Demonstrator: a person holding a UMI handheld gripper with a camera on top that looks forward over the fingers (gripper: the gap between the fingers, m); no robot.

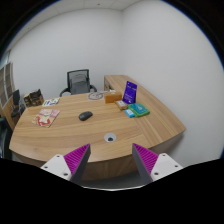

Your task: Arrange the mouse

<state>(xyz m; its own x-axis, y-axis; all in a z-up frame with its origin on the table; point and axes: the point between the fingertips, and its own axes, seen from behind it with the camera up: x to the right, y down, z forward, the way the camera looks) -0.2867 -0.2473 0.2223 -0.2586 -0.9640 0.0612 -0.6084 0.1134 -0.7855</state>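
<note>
- The gripper is nearest, its two fingers at 6 o'clock with purple pads facing inward; the jaws stand apart with nothing between them.
- Just beyond the fingers runs the curved front edge of a light wooden table, seen from above and some way back.
- At 12 o'clock from the fingers, well apart from them, a small round grommet sits in the tabletop.
- The mouse lies farther on, at about 11 o'clock — small, dark, low and rounded, resting on the bare wood on its own, too small to show detail.
- At 10 o'clock, magazines or printed papers lie flat near the table's left side.
- At 1 o'clock, a purple upright box stands by the far right edge, with a teal book flat just in front of it.
- Whether the box holds anything cannot be told.
- Beyond the table — at 12 o'clock — an office chair stands against white walls.
</note>
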